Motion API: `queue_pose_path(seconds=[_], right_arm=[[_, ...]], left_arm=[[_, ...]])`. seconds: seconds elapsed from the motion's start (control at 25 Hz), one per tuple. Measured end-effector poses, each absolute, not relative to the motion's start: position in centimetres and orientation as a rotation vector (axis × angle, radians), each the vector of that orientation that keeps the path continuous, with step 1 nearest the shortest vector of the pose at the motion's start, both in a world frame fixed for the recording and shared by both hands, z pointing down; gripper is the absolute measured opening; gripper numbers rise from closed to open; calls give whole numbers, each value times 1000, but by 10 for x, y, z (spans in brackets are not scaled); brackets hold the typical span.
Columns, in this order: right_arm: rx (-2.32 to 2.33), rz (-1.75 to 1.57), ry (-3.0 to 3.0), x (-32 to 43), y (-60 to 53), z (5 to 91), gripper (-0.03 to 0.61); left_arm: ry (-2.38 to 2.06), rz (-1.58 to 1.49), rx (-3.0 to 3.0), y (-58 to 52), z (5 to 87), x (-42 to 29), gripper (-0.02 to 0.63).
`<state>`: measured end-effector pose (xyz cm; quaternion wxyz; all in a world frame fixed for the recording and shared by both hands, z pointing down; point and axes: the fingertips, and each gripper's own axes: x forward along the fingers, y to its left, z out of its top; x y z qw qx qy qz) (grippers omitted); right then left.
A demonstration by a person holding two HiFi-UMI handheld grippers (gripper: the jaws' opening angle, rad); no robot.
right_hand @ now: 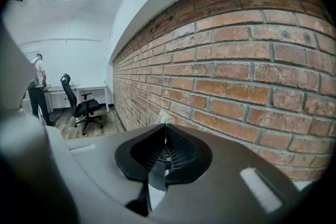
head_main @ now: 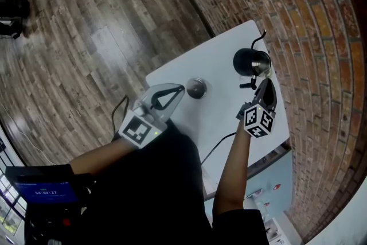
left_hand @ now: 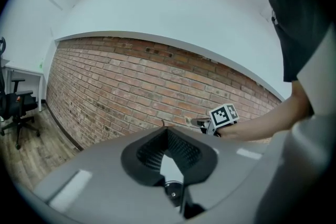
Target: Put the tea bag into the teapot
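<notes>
Since the lid (head_main: 196,88) already lies off on the white worktop (head_main: 221,51), just beyond the tips of the left tongs (left_hand: 167,129), the step in hand looks like the carry: bringing the tea bag (right_hand: 163,116) to the teapot (head_main: 248,61). The right tongs (right_hand: 166,127) are closed, and a pale, papery corner pokes out past their tips. I take that for the tea bag, though too little shows to tell sachet from tag. The left tongs are closed too, with nothing between them. From the head view, the teapot stands just ahead of the right tongs, close to their tips.

Next, as I judge it, the right tongs need to come squarely over the opening, dip, and part only once the bag hangs inside the rim. A light, limp sachet could catch on the edge or cling to a pad.

The teapot is round-bellied and matt black, with a bright metal collar at its mouth and a thin wire handle arching above. The lid is a small disc of brushed metal. The worktop is smooth and plain. The pads of the tongs are black and finely ribbed, set in grey plastic shells.
</notes>
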<state>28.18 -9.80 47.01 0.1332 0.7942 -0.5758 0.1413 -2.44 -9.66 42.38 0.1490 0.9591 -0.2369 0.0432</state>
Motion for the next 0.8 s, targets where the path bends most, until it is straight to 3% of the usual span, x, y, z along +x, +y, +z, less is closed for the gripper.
queue_pose_path(seconds=[0.8], right_arm=[[2273, 413, -1681, 290, -115, 472, 8]], left_arm=[[-725, 144, 2728, -100, 426, -28, 0]])
